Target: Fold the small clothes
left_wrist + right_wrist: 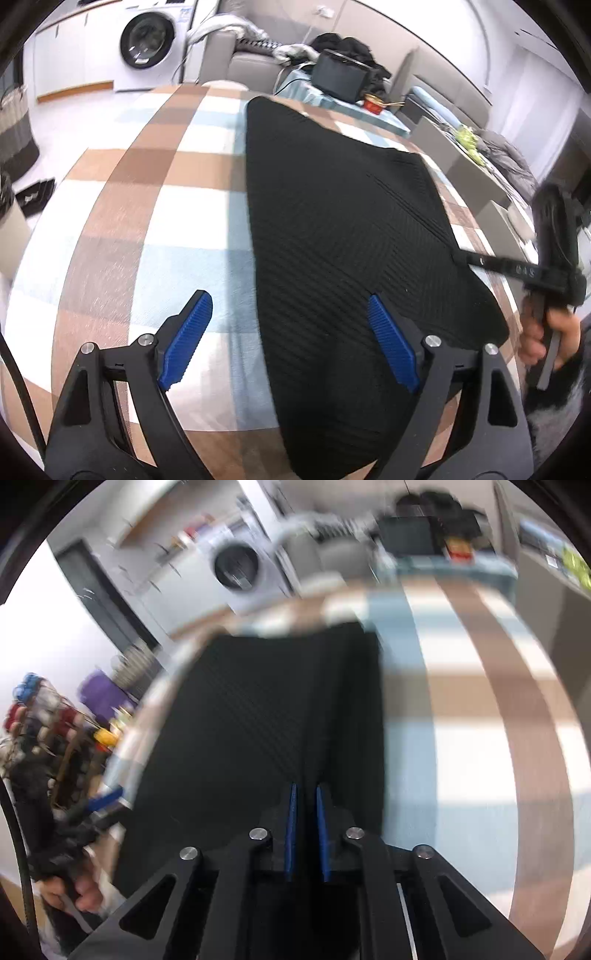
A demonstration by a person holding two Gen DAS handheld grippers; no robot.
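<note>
We are partway into folding the black ribbed garment (343, 229), which lies flat on the checked cloth (147, 206) that covers the table, already narrowed to a long panel with one layer lapped diagonally over another. Our left gripper (291, 336) hangs over the garment's near end with its blue pads spread wide and nothing between them; one pad is over the bare cloth, the other over the fabric, so it straddles the garment's left edge. Our right gripper (306, 830) is nearly closed, its pads a narrow slit apart; in the left view its tip meets the garment's right edge, and the fabric seems to be pinched there, though the blur keeps us from being sure. We judge the next move to be the left closing on its edge, so that both ends can be lifted together and carried over toward the far end; the knit looks soft and may slide or bunch if only one side rises. Beyond the table we see a washing machine (147, 40), a grey sofa (236, 55) piled with clothes, and a black box (340, 75) on a blue-covered side table.
</note>
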